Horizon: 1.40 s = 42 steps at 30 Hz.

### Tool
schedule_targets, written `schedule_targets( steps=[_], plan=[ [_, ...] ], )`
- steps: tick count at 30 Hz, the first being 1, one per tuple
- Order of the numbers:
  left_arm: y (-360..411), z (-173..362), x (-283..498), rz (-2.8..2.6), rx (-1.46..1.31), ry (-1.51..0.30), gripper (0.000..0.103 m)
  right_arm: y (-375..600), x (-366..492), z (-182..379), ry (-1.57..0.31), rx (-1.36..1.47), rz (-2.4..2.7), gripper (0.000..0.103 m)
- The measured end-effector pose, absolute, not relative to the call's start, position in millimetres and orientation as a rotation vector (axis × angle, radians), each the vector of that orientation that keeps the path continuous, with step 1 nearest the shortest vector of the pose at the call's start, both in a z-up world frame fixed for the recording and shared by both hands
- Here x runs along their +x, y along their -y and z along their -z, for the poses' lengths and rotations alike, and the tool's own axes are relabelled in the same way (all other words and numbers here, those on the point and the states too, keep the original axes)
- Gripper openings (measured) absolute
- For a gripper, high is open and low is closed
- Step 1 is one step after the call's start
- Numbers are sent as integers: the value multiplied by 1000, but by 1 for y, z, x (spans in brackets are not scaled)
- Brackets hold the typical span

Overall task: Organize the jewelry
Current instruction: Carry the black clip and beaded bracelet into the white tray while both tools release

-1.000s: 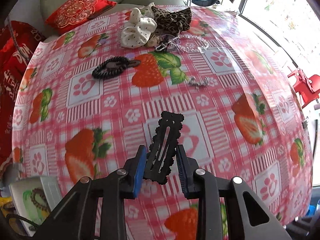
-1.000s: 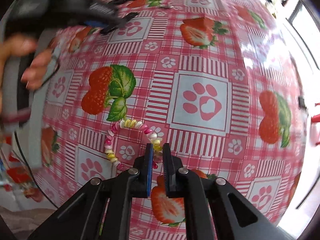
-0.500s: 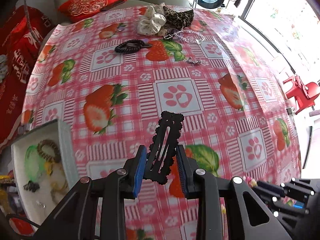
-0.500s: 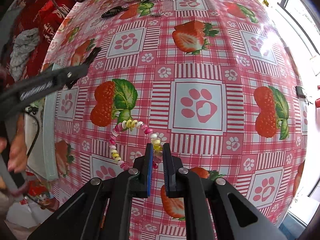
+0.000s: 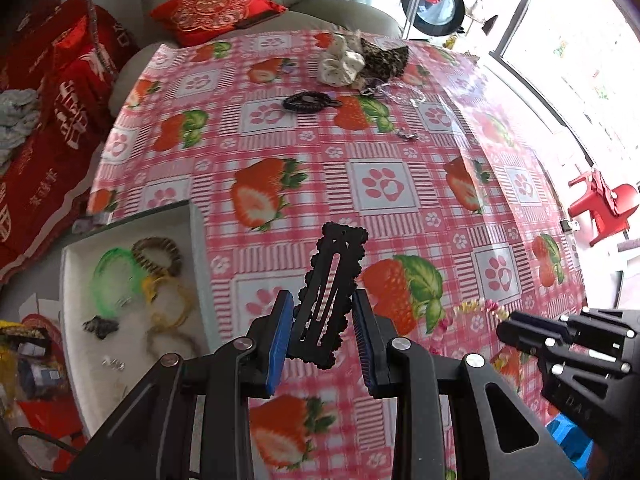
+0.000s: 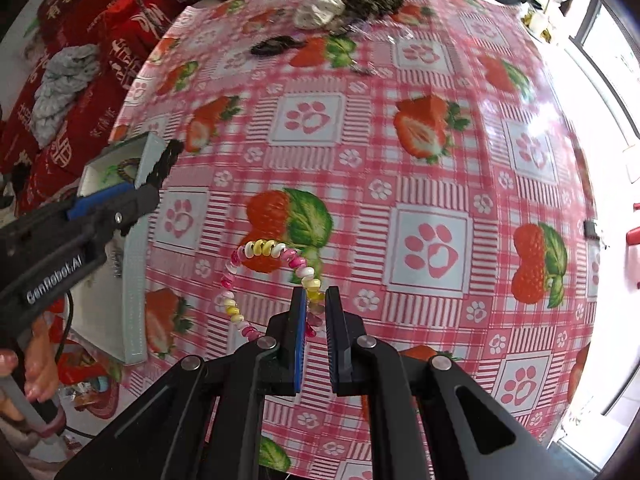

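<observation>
My left gripper [image 5: 322, 332] is shut on a black scalloped hair clip [image 5: 330, 292] and holds it above the strawberry tablecloth, just right of a white tray [image 5: 72, 360] that holds several bracelets and hair ties. My right gripper [image 6: 316, 312] is shut on a pink, yellow and white beaded bracelet [image 6: 256, 250] that loops up to the left of its fingers. The left gripper [image 6: 160, 168] with the clip shows in the right wrist view beside the tray [image 6: 134, 280]. The right gripper [image 5: 516, 330] shows at the lower right of the left wrist view.
At the table's far end lie a black hair tie [image 5: 306, 102], a white scrunchie [image 5: 340, 66], a leopard scrunchie [image 5: 384, 60], a clear bead chain [image 5: 404, 94] and a small silver piece [image 5: 406, 135]. A sofa with red cushions stands beyond. The tray overhangs the table's left edge.
My left gripper has drawn back toward the near left with the clip, bringing the tray closer into view. My right gripper holds the bracelet as before, lifted slightly.
</observation>
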<state>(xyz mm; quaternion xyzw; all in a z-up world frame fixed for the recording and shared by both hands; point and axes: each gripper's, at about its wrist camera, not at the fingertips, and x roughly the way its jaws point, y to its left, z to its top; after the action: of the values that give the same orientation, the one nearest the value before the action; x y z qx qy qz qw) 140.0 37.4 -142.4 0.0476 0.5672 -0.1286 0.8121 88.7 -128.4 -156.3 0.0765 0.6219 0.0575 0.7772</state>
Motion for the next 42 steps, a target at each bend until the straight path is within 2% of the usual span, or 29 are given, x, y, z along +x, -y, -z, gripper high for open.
schedule_targets(
  steps=[14,23,32,42],
  plan=[
    [-127,122,100,140,25,-1205,37,59,93,117,-1301,61,-231,10],
    [-183,129,66,37,-23,-1240,37,1,87,111,-1308,-10,-335,10],
    [-231,150,41,-39,-78,-1280,37,-59,82,121,-1337,-85,-442,10],
    [-249,189,36,-40,-72,-1357,37,-107,80,156,-1423,-149,-504,10]
  ],
)
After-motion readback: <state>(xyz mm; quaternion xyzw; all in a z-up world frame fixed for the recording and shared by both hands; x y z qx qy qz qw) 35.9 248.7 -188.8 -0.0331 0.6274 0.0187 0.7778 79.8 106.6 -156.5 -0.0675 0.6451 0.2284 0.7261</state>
